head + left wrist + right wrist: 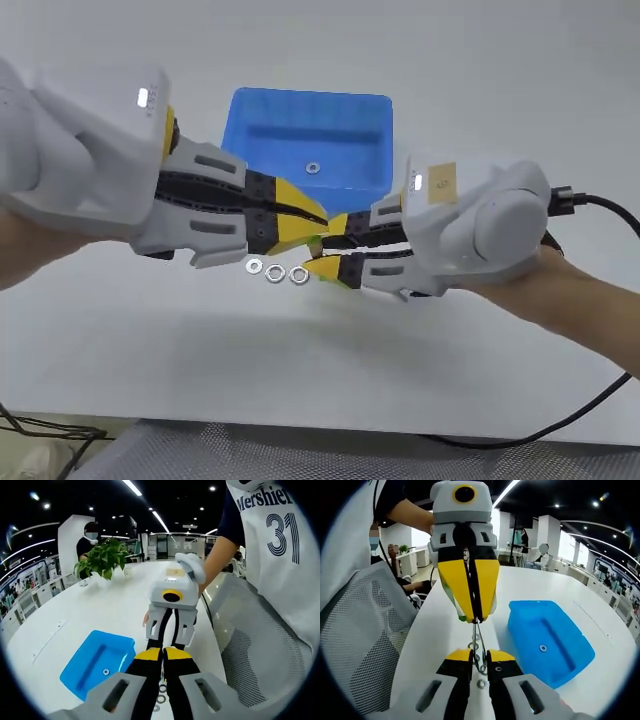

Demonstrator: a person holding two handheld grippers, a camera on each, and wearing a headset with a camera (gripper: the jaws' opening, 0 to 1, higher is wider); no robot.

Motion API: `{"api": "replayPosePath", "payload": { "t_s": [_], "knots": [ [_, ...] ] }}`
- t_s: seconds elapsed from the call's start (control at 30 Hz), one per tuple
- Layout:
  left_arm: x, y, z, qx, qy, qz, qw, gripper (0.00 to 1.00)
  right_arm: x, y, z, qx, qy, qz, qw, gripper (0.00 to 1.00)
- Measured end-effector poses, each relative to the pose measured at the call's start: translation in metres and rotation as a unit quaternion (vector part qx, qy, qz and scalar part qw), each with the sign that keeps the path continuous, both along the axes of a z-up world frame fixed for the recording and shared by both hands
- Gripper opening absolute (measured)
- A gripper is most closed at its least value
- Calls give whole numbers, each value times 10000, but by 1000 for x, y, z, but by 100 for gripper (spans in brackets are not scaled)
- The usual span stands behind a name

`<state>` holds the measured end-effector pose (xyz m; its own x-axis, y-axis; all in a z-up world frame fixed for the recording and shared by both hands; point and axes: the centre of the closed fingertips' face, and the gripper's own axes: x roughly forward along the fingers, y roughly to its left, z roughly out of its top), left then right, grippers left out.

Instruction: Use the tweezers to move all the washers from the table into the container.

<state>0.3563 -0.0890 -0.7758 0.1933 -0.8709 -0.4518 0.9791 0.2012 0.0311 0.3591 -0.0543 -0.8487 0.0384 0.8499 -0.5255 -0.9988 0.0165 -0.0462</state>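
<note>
Starting nearest, three washers [275,273] lie in a row on the tabletop [300,340], just under the two tools. The left tool [472,619] has its jaws closed on the tweezers [477,640]. The right tool [479,656] stands narrow around them, and I cannot tell if it presses. Farther away, the blue container [260,130] holds one washer [313,168]. I judge that one is done and three remain.

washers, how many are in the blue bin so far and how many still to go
Done: one washer lies in the blue container. In hand: the left gripper is shut on the tweezers, their tips reaching between the right gripper's parted jaws. Left: three washers in a row on the table.
</note>
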Motion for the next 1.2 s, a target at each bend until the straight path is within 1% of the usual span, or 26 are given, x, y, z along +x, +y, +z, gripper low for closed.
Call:
{"api": "replayPosePath", "payload": {
  "t_s": [0.1,0.23,0.27,0.33,0.4,0.47,0.53,0.6,0.67,0.77,0.93,1.0,1.13,1.2],
  "knots": [
    [0,0,0,6,31,2,10000,5,0,-1,-1,-15,73,-5,10000,13],
    [1,0,0,3,72,5,10000,5,-1,-1,-2,-64,4,47,10000,12],
    [1,0,0,0,123,13,9999,5,-1,-1,-3,-67,9,50,10000,11],
    [2,0,0,13,127,24,9999,5,0,-1,-3,-70,19,23,10000,11],
    [2,0,0,2,189,33,9998,5,0,-1,-3,-72,49,-4,10000,11],
    [3,0,0,12,217,30,9998,5,0,-1,-3,-81,65,-27,9999,11],
    [2,-1,0,67,195,-20,9998,5,0,-2,-3,-120,39,-13,9999,11],
    [0,-1,0,97,210,-66,9997,5,-3,-2,-2,-141,53,29,9999,10],
    [-2,-1,1,80,234,-69,9997,5,-6,-3,0,-132,38,46,9999,10],
    [-6,1,8,41,254,-87,9996,5,-8,-3,5,-103,18,57,9999,10],
    [-12,1,19,63,198,-200,9996,5,-14,-2,17,-47,-51,112,9999,10],
    [-14,1,25,84,149,-270,9995,5,-15,-2,23,-20,-104,139,9998,10],
    [-18,2,41,54,76,-397,9992,5,-17,0,39,72,-224,162,9996,10],
    [-17,3,47,49,45,-433,9990,5,-17,0,46,92,-304,186,9993,10]
  ]
}}
